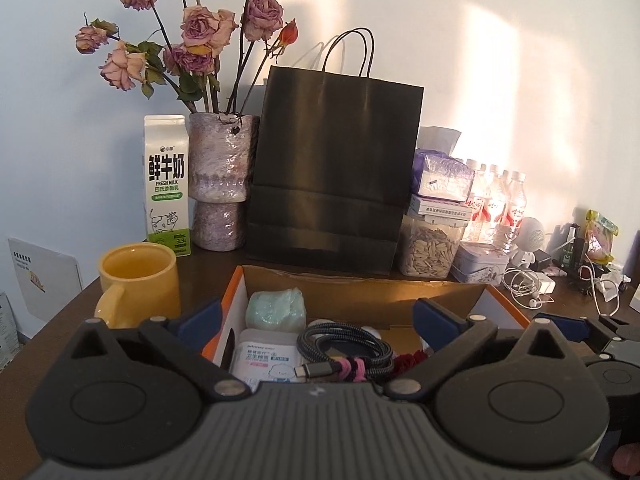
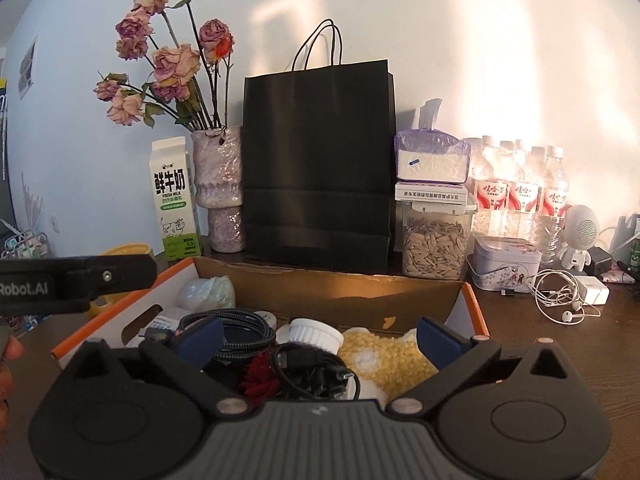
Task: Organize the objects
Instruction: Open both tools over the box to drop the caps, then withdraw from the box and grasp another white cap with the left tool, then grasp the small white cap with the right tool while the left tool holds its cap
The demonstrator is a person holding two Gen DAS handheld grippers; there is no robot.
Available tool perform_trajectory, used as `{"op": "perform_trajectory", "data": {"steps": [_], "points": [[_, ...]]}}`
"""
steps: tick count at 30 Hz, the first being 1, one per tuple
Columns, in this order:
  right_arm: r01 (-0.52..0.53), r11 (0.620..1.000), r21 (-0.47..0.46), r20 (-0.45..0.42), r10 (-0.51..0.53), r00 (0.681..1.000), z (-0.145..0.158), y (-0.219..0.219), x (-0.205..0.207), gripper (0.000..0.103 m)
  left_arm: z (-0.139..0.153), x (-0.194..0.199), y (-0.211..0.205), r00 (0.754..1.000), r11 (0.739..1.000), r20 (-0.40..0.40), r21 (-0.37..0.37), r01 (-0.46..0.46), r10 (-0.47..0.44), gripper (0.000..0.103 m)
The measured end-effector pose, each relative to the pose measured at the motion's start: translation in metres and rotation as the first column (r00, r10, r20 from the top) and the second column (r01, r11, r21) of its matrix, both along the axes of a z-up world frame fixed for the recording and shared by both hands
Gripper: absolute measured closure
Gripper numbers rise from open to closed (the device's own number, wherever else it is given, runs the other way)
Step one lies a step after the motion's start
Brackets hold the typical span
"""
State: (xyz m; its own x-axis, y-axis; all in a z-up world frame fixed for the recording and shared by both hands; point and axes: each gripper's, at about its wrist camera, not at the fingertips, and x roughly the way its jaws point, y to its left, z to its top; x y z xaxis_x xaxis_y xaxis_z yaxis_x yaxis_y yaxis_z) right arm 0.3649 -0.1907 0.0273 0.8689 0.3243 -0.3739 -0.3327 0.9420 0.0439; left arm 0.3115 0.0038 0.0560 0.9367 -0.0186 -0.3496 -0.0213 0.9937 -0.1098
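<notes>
Sunlit wall and a crowded dark counter (image 2: 560, 344) fill both views, with a black bag (image 1: 332, 184) at centre, a milk carton (image 1: 167, 184) and vase (image 1: 220, 180) to its left, and a seed jar (image 2: 434, 248), tin (image 2: 506, 268) and bottles (image 2: 520, 196) to its right. Low in both frames sits an open orange-edged box (image 1: 360, 292) already holding a braided cable (image 1: 344, 350), a wipes pack (image 1: 264, 356), a pale green bundle (image 1: 276, 308), a white ribbed cup (image 2: 314, 334) and a yellow knit piece (image 2: 390, 360). The left claw (image 1: 318, 318) and right claw (image 2: 320, 338) both hover over the box, each spread wide and holding nothing. Loose earphones (image 2: 560, 300) and a yellow mug (image 1: 138, 280) remain outside. The risk, I judge, is snagging: a claw dipping into the box could catch the cable loops and drag neighbours out, or the two claws could knock together, being so near.
</notes>
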Motion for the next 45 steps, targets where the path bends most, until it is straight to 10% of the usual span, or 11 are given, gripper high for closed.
{"op": "perform_trajectory", "data": {"steps": [28, 31, 36, 45], "points": [[-0.056, 0.996, -0.065, -0.068, 0.051, 0.996, -0.024, -0.006, -0.099, 0.0, -0.071, -0.092, 0.03, 0.955, 0.988, -0.295, 0.132, 0.075, -0.033, 0.005], [-0.057, 0.996, -0.071, -0.078, 0.052, 0.996, -0.028, -0.004, -0.103, 0.0, -0.077, -0.088, 0.026, 0.949, 0.988, -0.312, 0.131, 0.082, -0.037, 0.017], [-0.064, 0.995, -0.083, -0.095, 0.056, 0.994, -0.033, 0.003, -0.107, 0.0, -0.083, -0.083, 0.024, 0.947, 0.988, -0.315, 0.107, 0.107, -0.068, 0.074], [-0.096, 0.99, -0.104, -0.129, 0.082, 0.988, -0.04, 0.025, -0.108, 0.0, -0.073, -0.094, 0.041, 0.962, 0.994, -0.266, 0.07, 0.083, -0.062, 0.074]]}}
